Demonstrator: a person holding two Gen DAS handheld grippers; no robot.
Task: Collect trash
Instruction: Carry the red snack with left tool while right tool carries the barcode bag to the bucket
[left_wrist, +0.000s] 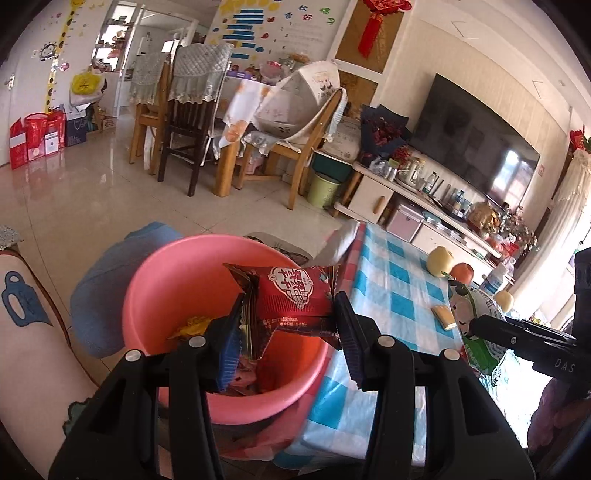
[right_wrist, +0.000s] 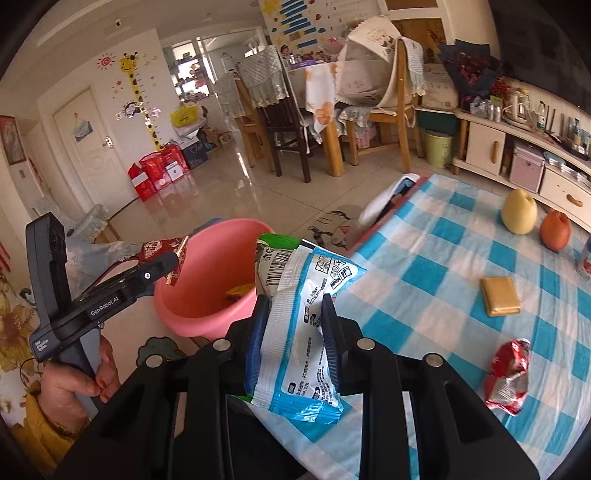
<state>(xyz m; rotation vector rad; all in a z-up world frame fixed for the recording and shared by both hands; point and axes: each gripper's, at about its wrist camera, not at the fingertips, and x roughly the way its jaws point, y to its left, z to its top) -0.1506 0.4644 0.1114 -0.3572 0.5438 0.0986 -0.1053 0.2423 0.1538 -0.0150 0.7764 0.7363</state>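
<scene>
Two crinkly wrappers, one in each of your grippers, at the pink basin.

Your left gripper (left_wrist: 291, 332) is clamped narrowly on a glossy red foil wrapper (left_wrist: 295, 295), held right over the smooth round pink plastic basin (left_wrist: 155, 295). Your right gripper (right_wrist: 293, 332) pinches a white-and-blue plastic packet (right_wrist: 314, 314) just beside the basin, above the edge of the blue checked tablecloth (right_wrist: 424, 258). On the cloth lie one crumpled red wrapper (right_wrist: 508, 376), one flat tan packet (right_wrist: 499, 296) and two fruits.
</scene>
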